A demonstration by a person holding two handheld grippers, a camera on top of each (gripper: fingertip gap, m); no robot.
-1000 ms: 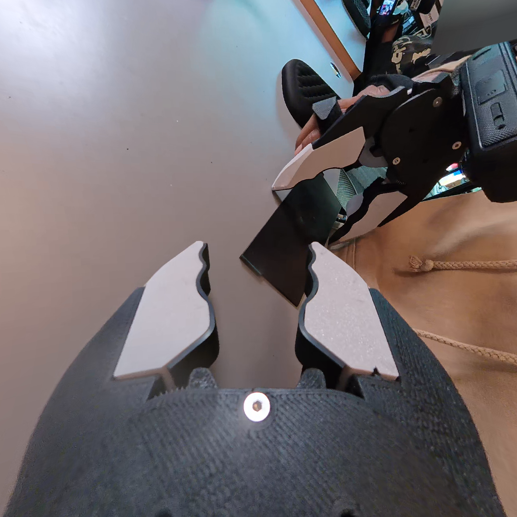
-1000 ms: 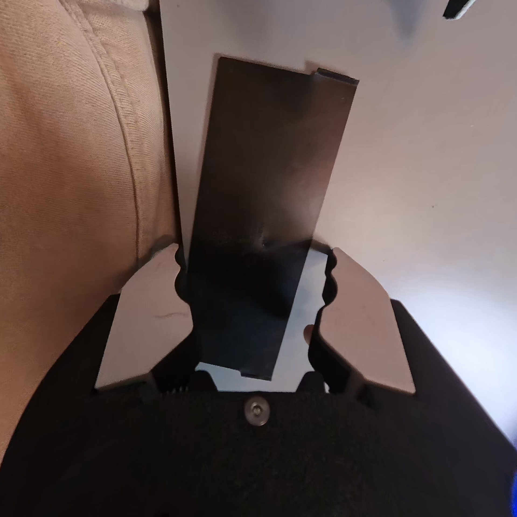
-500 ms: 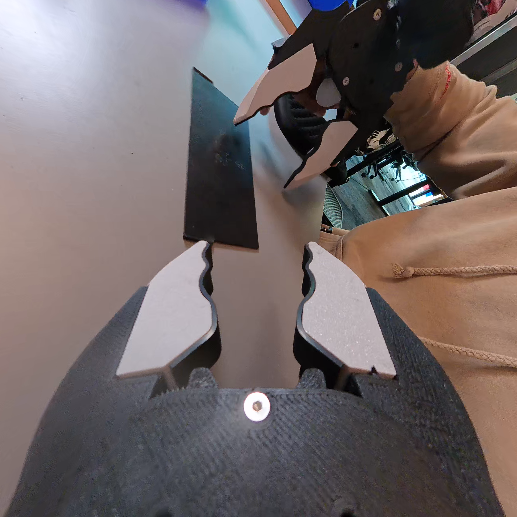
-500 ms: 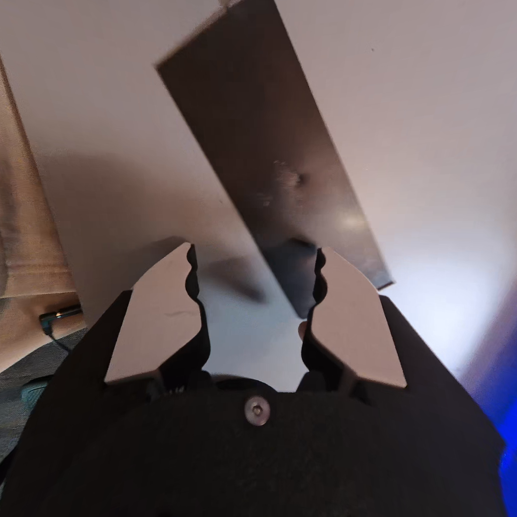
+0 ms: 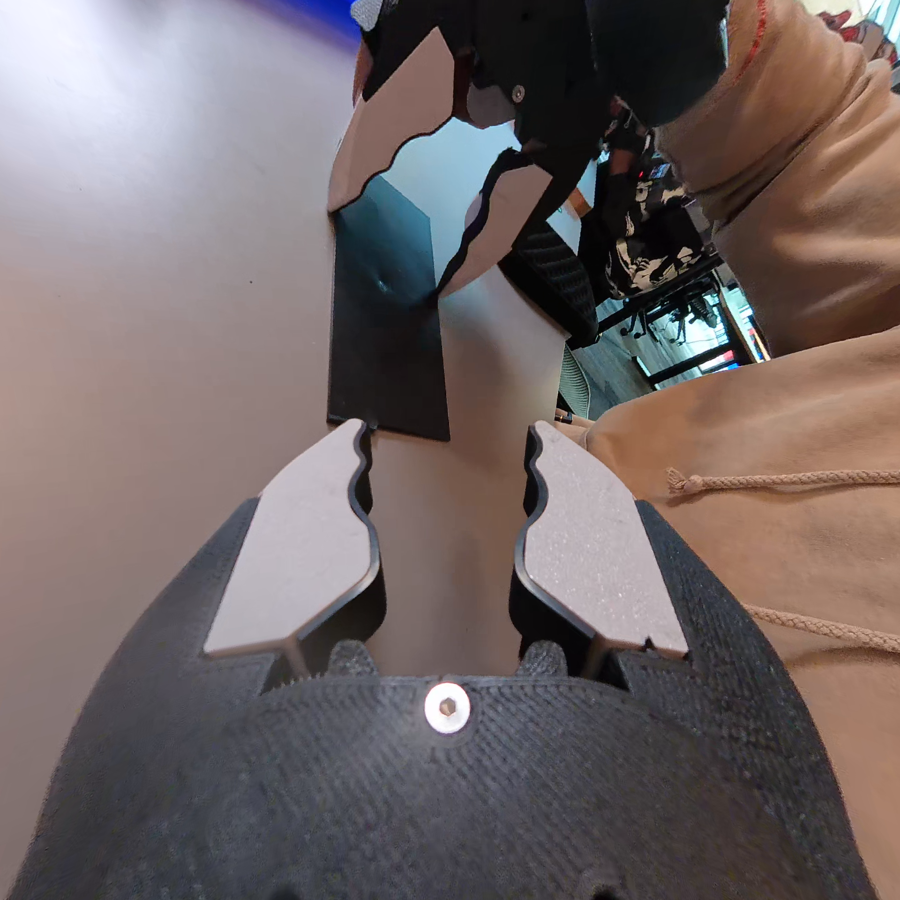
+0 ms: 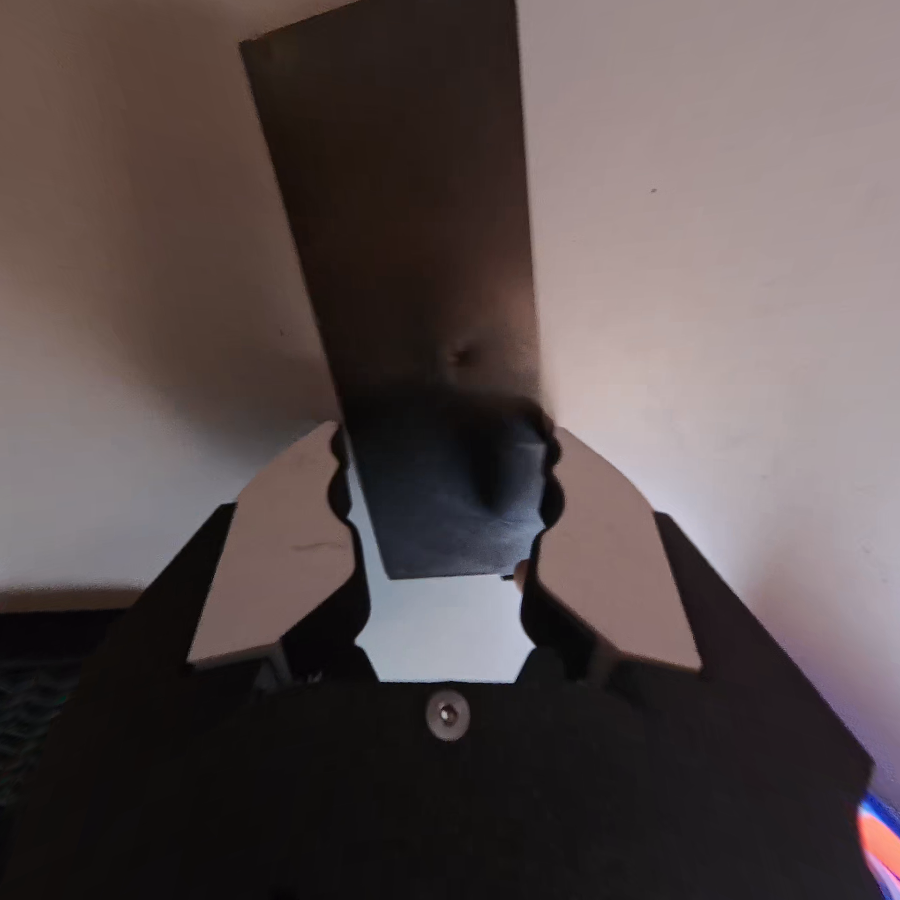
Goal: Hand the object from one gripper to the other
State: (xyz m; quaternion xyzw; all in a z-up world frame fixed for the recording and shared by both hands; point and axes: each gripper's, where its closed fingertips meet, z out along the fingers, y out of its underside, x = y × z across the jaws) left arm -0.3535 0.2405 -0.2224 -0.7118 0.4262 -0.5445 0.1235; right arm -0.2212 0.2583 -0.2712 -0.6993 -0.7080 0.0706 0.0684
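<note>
Change: since half a second ago, the right hand-held gripper (image 6: 445,438) has been brought down over the far end of the plate (image 5: 387,350); its fingers now straddle that end.
Right hand-held gripper: held wide, nothing clamped.
Left hand-held gripper (image 5: 445,428): also wide and empty, just short of the plate's near end.
Plate: flat on the table (image 5: 146,292), between the two.
Meaning: a pickup is judged under way; no handover yet.
Count: two hand-held grippers, one plate, one table.
</note>
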